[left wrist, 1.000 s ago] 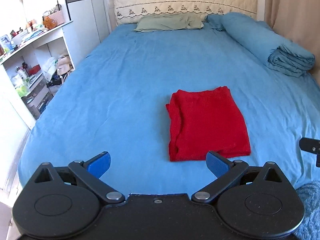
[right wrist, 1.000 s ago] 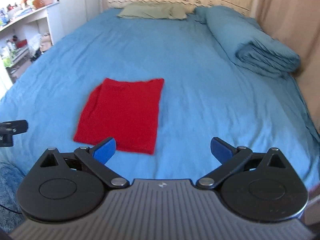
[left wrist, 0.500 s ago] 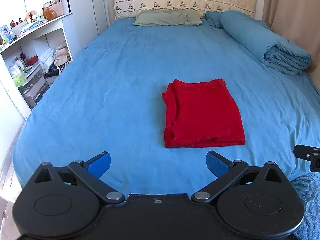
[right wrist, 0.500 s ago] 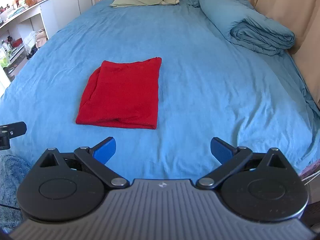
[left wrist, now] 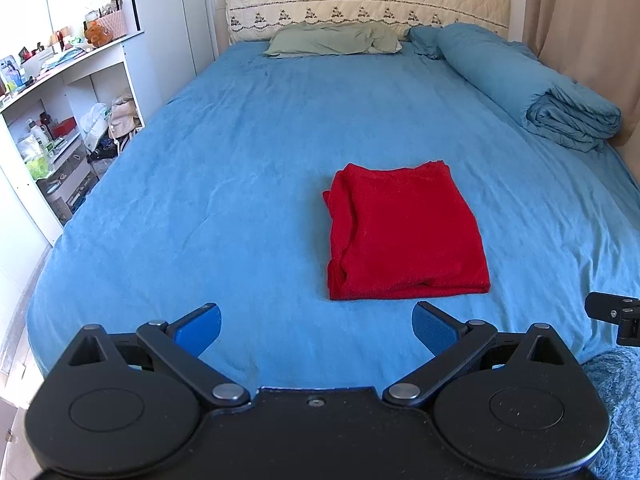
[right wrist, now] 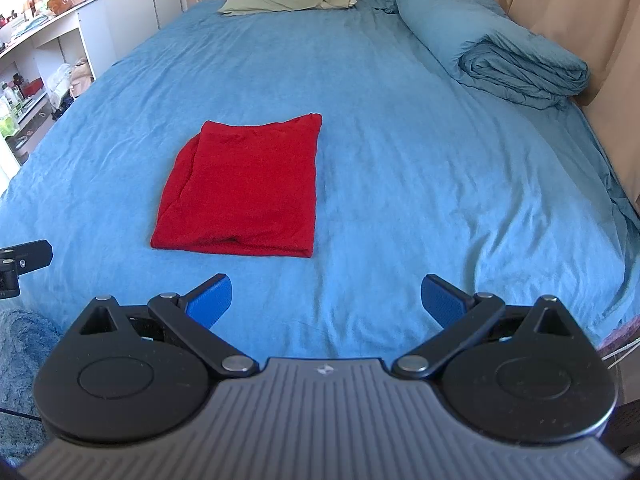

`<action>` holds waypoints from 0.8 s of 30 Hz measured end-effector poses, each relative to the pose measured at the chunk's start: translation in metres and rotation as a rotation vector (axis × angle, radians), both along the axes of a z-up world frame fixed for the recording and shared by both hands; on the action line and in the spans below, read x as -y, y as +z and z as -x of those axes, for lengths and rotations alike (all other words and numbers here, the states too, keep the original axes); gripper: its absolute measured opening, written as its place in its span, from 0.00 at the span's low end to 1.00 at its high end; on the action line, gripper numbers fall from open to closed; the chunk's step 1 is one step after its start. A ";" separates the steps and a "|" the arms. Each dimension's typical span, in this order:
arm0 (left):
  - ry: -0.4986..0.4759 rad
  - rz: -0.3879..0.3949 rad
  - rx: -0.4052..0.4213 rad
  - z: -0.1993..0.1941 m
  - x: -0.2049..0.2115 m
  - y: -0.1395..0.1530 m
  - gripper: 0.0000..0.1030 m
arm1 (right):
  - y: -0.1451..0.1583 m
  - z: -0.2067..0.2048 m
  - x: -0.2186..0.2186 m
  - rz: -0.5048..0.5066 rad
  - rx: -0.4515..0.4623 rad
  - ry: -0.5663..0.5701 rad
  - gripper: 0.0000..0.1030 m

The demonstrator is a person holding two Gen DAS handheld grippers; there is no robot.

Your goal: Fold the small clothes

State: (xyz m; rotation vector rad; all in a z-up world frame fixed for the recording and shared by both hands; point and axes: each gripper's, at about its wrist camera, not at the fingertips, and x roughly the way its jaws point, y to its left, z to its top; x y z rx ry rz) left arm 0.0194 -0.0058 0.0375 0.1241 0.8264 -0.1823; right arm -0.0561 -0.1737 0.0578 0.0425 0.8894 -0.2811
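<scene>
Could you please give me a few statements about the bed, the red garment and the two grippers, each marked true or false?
1. The red garment lies folded flat on the blue bedsheet. True.
2. The left gripper is shut on the garment. False: it is open and holds nothing, short of the garment's near edge.
3. The right gripper is open and empty. True.
4. The rolled blue duvet lies on top of the garment. False: it sits apart, along the bed's right side by the curtain.
5. A green pillow lies at the headboard end. True.
</scene>
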 end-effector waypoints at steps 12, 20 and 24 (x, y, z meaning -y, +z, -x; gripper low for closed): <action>-0.004 0.007 0.006 -0.001 -0.003 0.003 1.00 | -0.001 -0.001 0.000 -0.004 -0.003 -0.008 1.00; 0.000 -0.001 0.013 -0.002 -0.005 0.005 1.00 | -0.002 -0.002 -0.001 -0.012 -0.008 -0.012 1.00; 0.005 0.004 0.014 -0.004 -0.004 0.004 1.00 | -0.002 -0.002 -0.002 -0.016 -0.010 -0.011 1.00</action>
